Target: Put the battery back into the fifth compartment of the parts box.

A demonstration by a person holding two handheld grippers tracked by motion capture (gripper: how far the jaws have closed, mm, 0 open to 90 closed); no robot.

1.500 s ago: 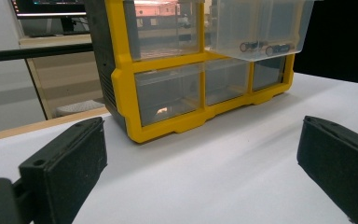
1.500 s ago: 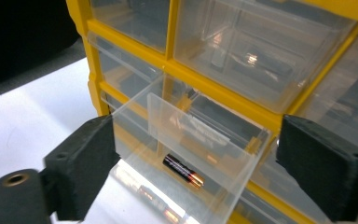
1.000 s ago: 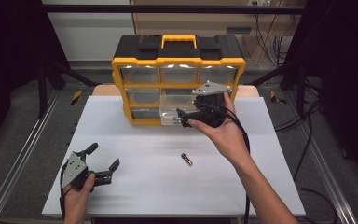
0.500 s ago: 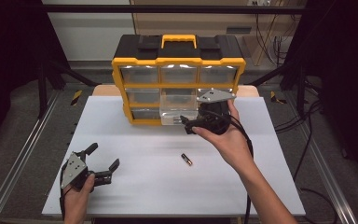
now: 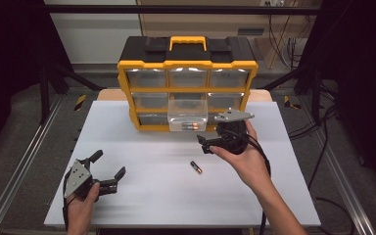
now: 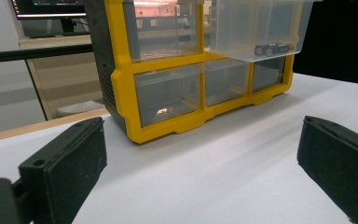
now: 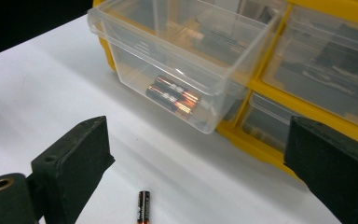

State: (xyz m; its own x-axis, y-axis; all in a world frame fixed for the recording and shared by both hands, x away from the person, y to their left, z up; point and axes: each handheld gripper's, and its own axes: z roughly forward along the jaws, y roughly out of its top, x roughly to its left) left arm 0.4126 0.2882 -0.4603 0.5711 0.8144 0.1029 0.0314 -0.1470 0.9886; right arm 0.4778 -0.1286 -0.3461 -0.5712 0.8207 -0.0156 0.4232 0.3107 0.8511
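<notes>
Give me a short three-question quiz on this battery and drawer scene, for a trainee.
1. True or false: the middle drawer of the yellow organizer is pulled out.
2. How many batteries lie in that drawer? A one, B two, C five.
3. Where is the loose battery?

Key:
1. True.
2. B.
3. On the white table, in front of the right gripper, whose jaws are open; the left gripper is open too.

One battery point(image 5: 196, 167) lies flat before the open drawer point(image 5: 187, 113).
</notes>
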